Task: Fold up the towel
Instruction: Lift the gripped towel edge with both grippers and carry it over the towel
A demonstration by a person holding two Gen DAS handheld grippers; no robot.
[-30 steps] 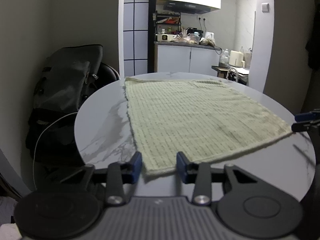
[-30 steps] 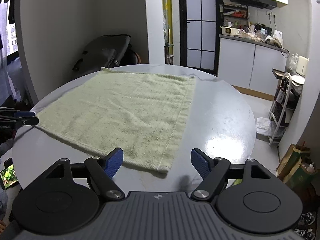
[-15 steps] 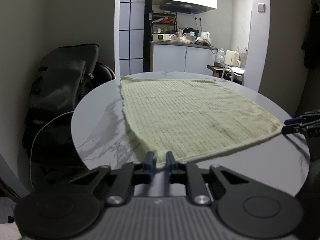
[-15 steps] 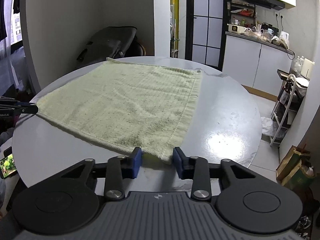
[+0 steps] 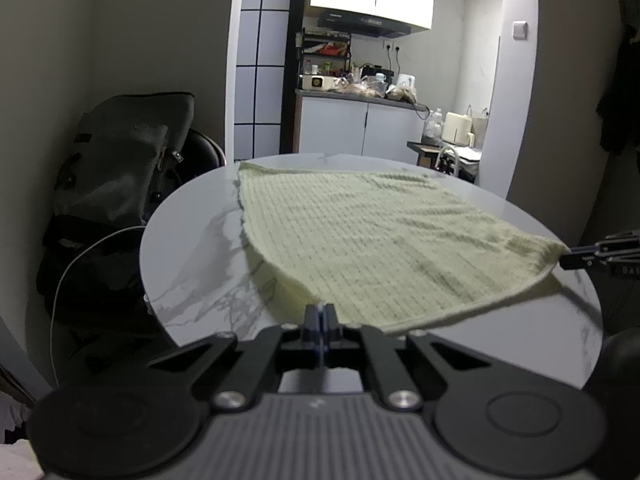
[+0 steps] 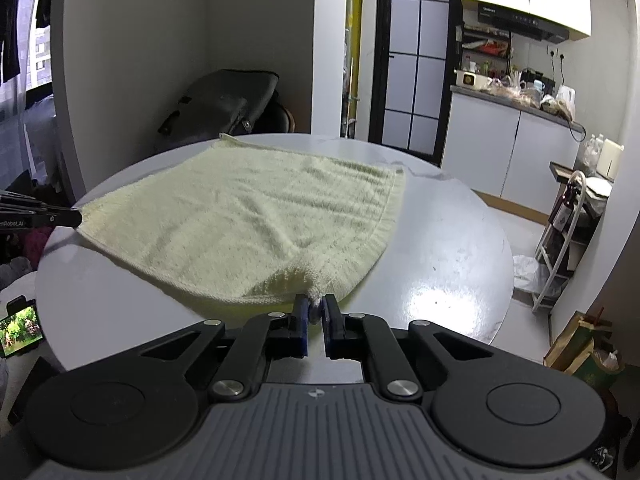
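Step in hand, as judged: first fold, both near corners gripped and raised. The towel (image 5: pixel 360 240), pale green, is spread on the round marble table (image 5: pixel 192 280); its far edge lies flat ahead of both claws, while the near edge is lifted off the surface between them. The left gripper (image 5: pixel 320 314) is seen fully closed, a near corner of the cloth pinched at its tips. The right gripper (image 6: pixel 316 310) is closed down to a narrow gap, the other near corner bunched between its blue pads (image 6: pixel 302 320). In each view the opposite claw is seen at the frame edge, clamped on its own corner. Next move, as judged: both corners are to be carried forward together, level with each other, and laid on the far edge so the halves match. Uneven travel would skew the fold. How deep the cloth sits in the left jaws cannot be made out; the near table rim is cut off by the gripper bodies. A dark bag (image 5: pixel 120 168) is noted ahead-left, beyond the table.
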